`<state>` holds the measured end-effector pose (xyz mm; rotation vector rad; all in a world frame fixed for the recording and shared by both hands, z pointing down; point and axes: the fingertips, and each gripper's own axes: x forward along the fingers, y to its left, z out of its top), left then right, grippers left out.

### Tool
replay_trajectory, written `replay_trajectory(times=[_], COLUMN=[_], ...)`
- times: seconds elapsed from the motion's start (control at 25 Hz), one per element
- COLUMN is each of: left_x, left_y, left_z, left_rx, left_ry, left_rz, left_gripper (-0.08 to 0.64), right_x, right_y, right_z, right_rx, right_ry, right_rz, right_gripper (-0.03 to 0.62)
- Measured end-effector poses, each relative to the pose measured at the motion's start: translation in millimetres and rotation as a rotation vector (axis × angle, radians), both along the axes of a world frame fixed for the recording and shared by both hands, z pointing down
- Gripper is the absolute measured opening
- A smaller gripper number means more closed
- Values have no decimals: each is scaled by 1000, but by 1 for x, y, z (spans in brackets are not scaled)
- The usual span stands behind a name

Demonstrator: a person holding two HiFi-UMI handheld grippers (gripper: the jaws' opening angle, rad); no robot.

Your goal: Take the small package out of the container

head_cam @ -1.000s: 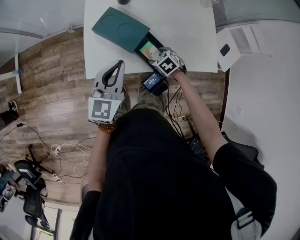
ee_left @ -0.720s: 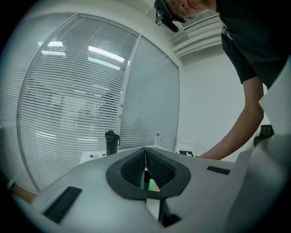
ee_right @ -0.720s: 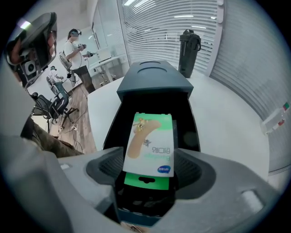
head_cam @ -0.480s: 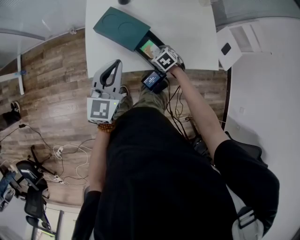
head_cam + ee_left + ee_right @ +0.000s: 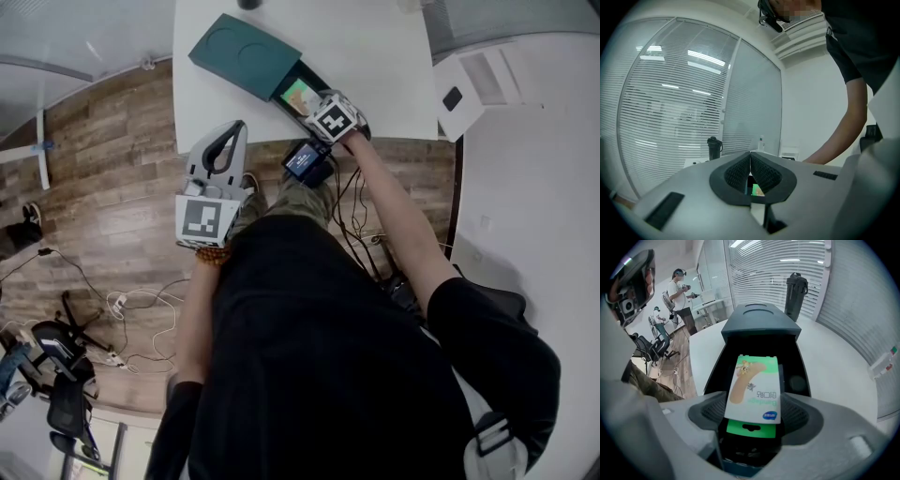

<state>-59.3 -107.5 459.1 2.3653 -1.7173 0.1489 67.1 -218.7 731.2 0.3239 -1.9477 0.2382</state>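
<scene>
Right tongs (image 5: 753,414) have just spread open, released astride the green-and-white flat package (image 5: 753,387) in the teal box (image 5: 757,322); left tongs (image 5: 750,161) clenched.

Wood floor (image 5: 103,141) — white table (image 5: 375,56) (blinds (image 5: 670,103) beyond)

A white tabletop (image 5: 375,56) holds a dark green box (image 5: 246,56) near its edge and a black bottle (image 5: 796,289) farther back.

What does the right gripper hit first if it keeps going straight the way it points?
The right gripper would meet the package first. It stands between the jaws, which have just been opening and don't seem to press it. Behind it, likely the floor of the container; depth is hard to judge.
</scene>
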Motion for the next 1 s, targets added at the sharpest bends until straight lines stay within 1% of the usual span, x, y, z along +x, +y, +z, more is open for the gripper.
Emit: replay_trajectory(times=[0.24,0.36,0.4,0.48,0.6,0.76,1.0], left_x=[3,6,7,9,12,15,19], left_y=[0,0,0,-1,-1,3,5], left_z=[-8,-12,-14,-19,-23,-29,-35], left_rx=[29,77,82,66,91,83,99], left_ry=[2,-27,-25,-1,-17,6,11], left_rz=[13,49,53,42,70,68,85], left_gripper=[0,0,0,0,0,0,0], right_x=[-2,0,1,2,6,5,5], right_y=[0,4,4,3,3,5,6], right_z=[-1,-1,-2,-3,-2,-7,-17], right_rx=[15,2,5,21,26,42,63], right_ry=[-14,-20,-26,-40,-49,-55,-68], right_rz=[-3,20,32,60,96,104,125], right_gripper=[350,350,350,348,348,348,347])
